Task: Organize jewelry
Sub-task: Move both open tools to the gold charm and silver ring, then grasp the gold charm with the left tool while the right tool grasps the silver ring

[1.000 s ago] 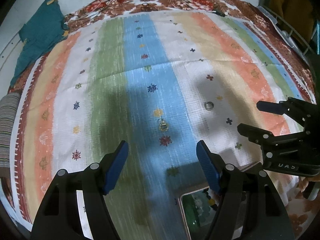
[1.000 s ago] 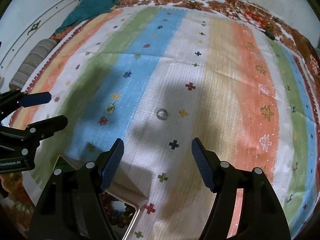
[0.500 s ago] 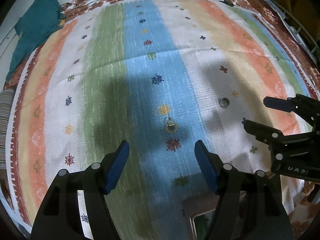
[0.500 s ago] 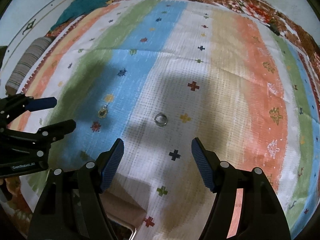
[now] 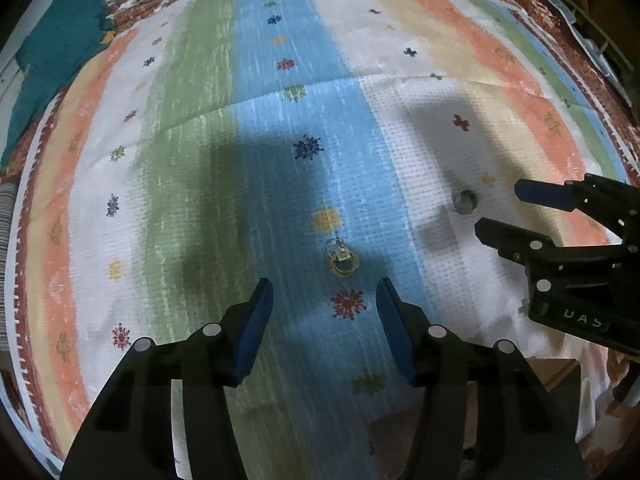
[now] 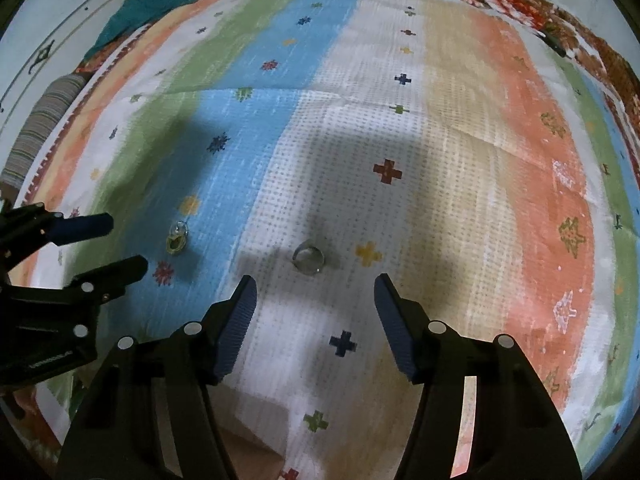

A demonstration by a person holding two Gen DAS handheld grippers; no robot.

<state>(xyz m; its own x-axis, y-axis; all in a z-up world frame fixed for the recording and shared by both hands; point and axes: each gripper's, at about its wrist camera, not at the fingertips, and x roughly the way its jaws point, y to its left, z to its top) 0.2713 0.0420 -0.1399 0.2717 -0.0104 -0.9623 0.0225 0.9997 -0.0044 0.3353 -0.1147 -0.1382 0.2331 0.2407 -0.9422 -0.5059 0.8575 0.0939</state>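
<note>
A small gold earring point(image 5: 342, 261) lies on the blue stripe of the striped cloth, just ahead of my left gripper point(image 5: 325, 294), which is open and empty. The earring also shows in the right wrist view point(image 6: 177, 238). A silver ring point(image 6: 308, 261) lies on the white stripe just ahead of my right gripper point(image 6: 316, 296), which is open and empty. The ring also shows in the left wrist view point(image 5: 464, 201), with the right gripper point(image 5: 502, 210) close beside it. The left gripper point(image 6: 124, 244) shows at the left of the right wrist view.
The striped cloth point(image 5: 192, 128) covers the whole surface. A teal cloth point(image 5: 52, 52) lies at the far left corner. A brown box edge point(image 6: 248, 456) shows under the right gripper. A striped roll point(image 6: 40, 128) lies at the left edge.
Both grippers have moved forward and lower toward the cloth. The earring and the ring now sit closer to the fingertips. The jewelry box has slid almost out of view below.
</note>
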